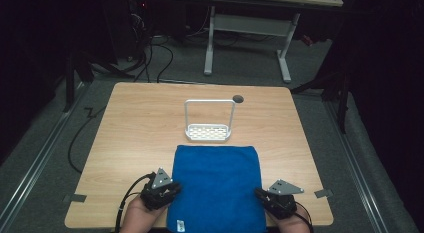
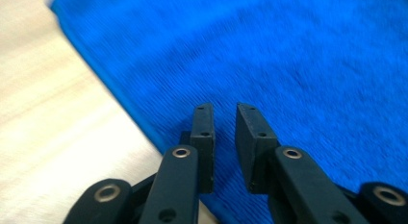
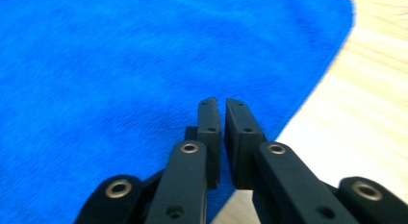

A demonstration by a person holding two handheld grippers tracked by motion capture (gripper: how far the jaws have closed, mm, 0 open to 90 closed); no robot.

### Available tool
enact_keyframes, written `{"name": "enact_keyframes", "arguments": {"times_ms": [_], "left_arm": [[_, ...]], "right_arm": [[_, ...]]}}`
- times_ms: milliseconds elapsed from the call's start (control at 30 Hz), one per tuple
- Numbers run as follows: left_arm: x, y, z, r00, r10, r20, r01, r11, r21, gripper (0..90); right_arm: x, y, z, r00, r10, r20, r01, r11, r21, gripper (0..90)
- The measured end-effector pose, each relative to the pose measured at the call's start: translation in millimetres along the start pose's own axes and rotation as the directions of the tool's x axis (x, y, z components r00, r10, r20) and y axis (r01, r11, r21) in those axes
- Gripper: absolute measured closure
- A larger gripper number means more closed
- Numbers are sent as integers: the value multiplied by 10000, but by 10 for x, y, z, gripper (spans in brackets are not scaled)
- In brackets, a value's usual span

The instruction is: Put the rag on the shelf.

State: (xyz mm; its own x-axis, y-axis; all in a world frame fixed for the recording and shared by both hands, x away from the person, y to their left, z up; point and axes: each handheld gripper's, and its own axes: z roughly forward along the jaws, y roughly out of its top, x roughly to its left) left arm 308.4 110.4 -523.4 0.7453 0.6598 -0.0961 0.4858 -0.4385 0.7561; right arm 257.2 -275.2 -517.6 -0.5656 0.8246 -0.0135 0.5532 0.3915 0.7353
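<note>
Blue towel [image 1: 216, 185] is spread flat on the near half of the desk [image 1: 130, 128], before a white rack [image 1: 208, 124]. At its left edge the left gripper [image 2: 225, 118] is held with jaws slightly parted, nothing between them; at its right edge the right gripper [image 3: 222, 111] shows a narrower gap, likewise empty, seemingly placed to take both sides.

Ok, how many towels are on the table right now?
1. A single blue towel lies flat on the near half of the table, between the left gripper and the right gripper; whether it is folded into layers cannot be told.
</note>
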Motion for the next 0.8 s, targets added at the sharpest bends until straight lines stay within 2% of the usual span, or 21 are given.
{"name": "enact_keyframes", "arguments": {"times_ms": [100,233,367,533,800], "left_arm": [[54,5,-30,9994,-318,-113,313,9988,-364,744],[107,9,-28,9980,-550,-321,531,9969,-584,712],[157,41,18,9961,-695,-549,652,9950,-758,674],[191,107,72,9939,-588,-938,510,9952,-834,647],[346,222,144,9854,-1065,-1325,958,9918,-846,660]], "right_arm": [[-57,-17,-3,9996,202,196,-198,9996,-203,809],[-141,-39,-9,9958,867,300,-852,9952,-476,774],[-188,-42,-15,9932,1094,396,-1065,9919,-698,764],[-197,-29,-12,9944,987,383,-955,9924,-781,751],[-193,-16,-4,9971,727,224,-708,9946,-754,729]]}}
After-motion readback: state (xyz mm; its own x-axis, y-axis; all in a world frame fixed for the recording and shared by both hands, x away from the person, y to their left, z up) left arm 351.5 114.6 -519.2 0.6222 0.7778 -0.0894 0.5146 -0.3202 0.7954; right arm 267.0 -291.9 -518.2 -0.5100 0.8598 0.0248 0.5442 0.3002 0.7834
